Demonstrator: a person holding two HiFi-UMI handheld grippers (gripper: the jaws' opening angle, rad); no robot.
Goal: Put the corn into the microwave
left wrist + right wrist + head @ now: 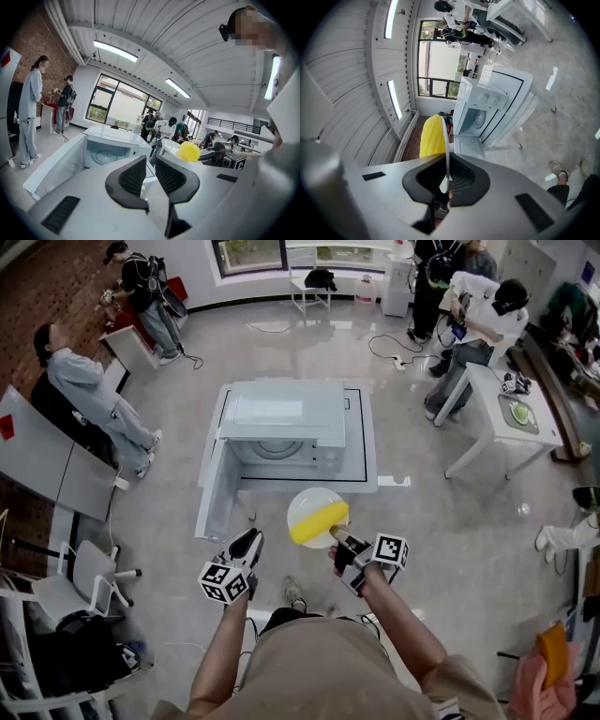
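Note:
The white microwave (281, 423) stands on a low white table (364, 470) with its door (214, 495) swung open to the left; its cavity and turntable show in the left gripper view (105, 154) and the right gripper view (480, 115). A yellow corn cob (319, 523) lies on a white plate (307, 502) just before the table's front edge. My right gripper (339, 538) is shut on the plate's near rim (447, 154), the corn (432, 136) just beyond its jaws. My left gripper (248, 545) hangs beside the plate, jaws together (149, 176), holding nothing. The corn (190, 151) shows to its right.
Several people stand or sit around the room. A white desk (506, 418) is at the right, a slanted white panel (47, 465) and a chair (89, 577) at the left. Cables lie on the floor behind the microwave.

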